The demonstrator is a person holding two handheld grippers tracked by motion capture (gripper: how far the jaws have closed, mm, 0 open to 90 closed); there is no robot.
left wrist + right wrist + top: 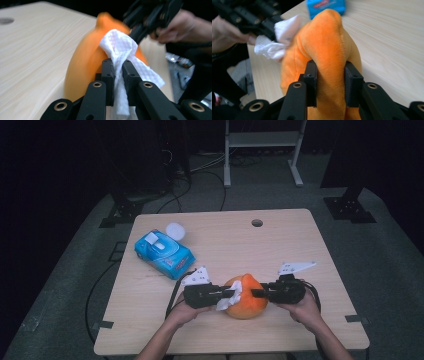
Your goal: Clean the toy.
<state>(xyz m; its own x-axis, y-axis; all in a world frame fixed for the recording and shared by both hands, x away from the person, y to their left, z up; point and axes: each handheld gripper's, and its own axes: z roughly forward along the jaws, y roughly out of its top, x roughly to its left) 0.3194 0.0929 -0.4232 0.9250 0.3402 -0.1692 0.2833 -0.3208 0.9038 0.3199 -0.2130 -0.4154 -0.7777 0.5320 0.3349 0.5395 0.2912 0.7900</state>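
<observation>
Orange plush toy (246, 304) is clamped by the right gripper (256, 293) and wiped with the tissue (229, 297) pinched in the left gripper (231, 293); steady strokes are needed next.

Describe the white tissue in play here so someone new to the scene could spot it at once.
On the wooden table, look to the near middle, where an orange plush toy sits between two hand-held grippers. The crumpled white tissue is pinched in the left gripper and pressed to the toy's left side. It is loose, unlike the blue wipes pack farther back.
</observation>
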